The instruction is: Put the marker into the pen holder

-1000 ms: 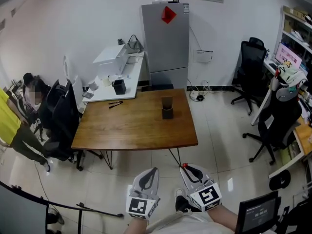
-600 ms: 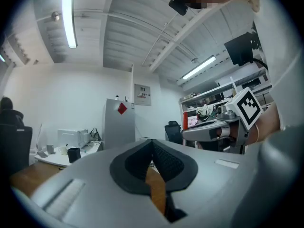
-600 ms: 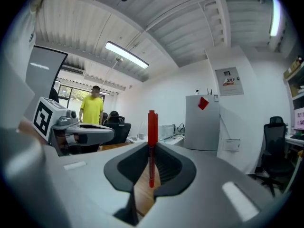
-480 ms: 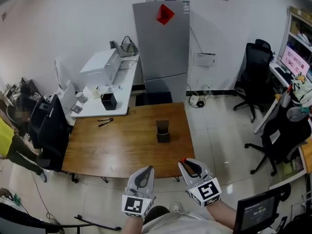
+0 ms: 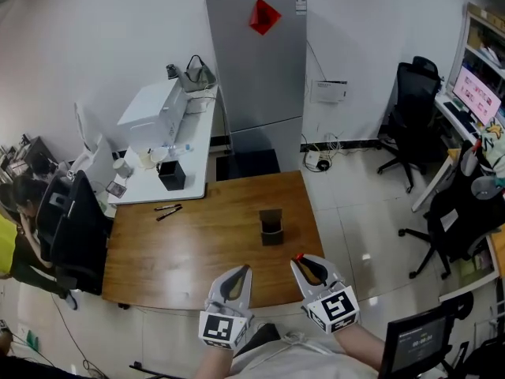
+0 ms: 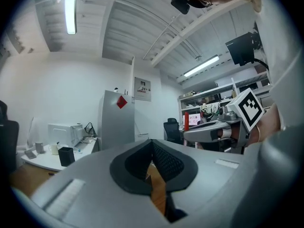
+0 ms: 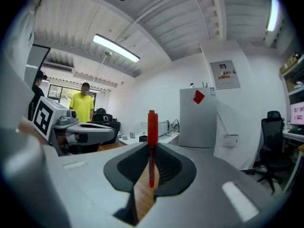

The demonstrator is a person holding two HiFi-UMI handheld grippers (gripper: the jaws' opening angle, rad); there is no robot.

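Observation:
A red marker [image 7: 152, 146] stands upright between the jaws of my right gripper [image 7: 151, 167], which is shut on it; its red tip [image 5: 298, 256] shows in the head view. The right gripper [image 5: 306, 268] hovers over the near edge of the brown wooden table [image 5: 205, 243]. A dark pen holder [image 5: 271, 227] stands on the table, a short way ahead of that gripper. My left gripper [image 5: 235, 279] hangs beside it at the table's near edge, shut with nothing between its jaws [image 6: 153, 163].
Two dark pens [image 5: 167, 210] lie at the table's far left corner. A white side table [image 5: 170, 144] carries a printer [image 5: 150, 109] and a black box [image 5: 170, 175]. A grey fridge [image 5: 256, 61] stands behind. Office chairs [image 5: 450, 212] sit right; a seated person [image 5: 20, 227] is left.
The view has moved forward and closer to the table: the table and pen holder now lie nearer to both grippers. The jaws keep the same grip on the marker.

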